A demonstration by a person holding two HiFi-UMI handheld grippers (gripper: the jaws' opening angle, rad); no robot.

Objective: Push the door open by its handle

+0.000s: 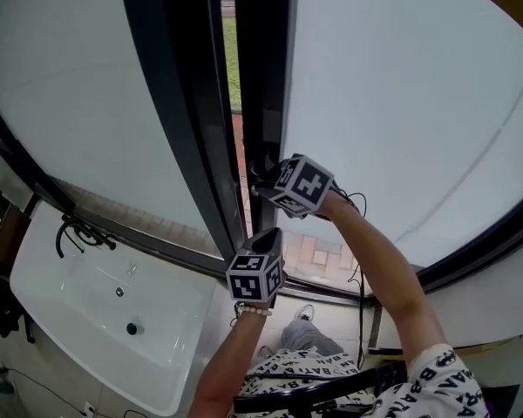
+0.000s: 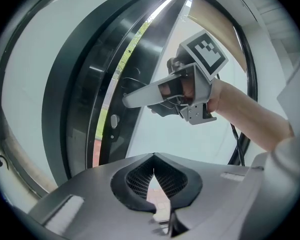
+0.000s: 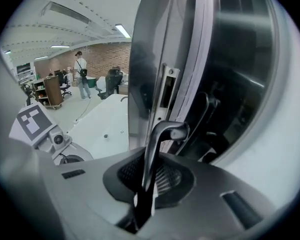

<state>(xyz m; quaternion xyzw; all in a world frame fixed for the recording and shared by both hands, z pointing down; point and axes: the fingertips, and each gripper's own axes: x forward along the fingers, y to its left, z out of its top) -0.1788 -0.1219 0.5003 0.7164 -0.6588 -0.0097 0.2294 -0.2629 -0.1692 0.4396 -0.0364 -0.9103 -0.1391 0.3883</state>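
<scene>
The right claw [image 2: 132, 99] is pinching the door handle [image 3: 157, 139]. In the right gripper view the dark lever rises out from between the two pads and bends over at its top toward the door, so its long axis runs nearly along the line the claw points. In the head view that claw sits against the dark stile [image 1: 266, 77] of the right-hand glass leaf, just beside the narrow gap [image 1: 231, 59] where grass and brick paving show, so the door already seems slightly ajar. The metal latch plate [image 3: 167, 91] on the door's edge stands just above and behind the handle. The coming move turns on this relation: the door lies straight ahead of the right claw, and the opening is on the far side of the glass. A push away from the person, along the claw's own line, therefore looks like what would swing the leaf outward. The left claw [image 1: 270, 235] is lower and nearer the person. Its jaws are pressed together on nothing, and it points up at the right claw and the gap without touching the door as far as I can tell. The right hand is clearly the one placed to do the work.
</scene>
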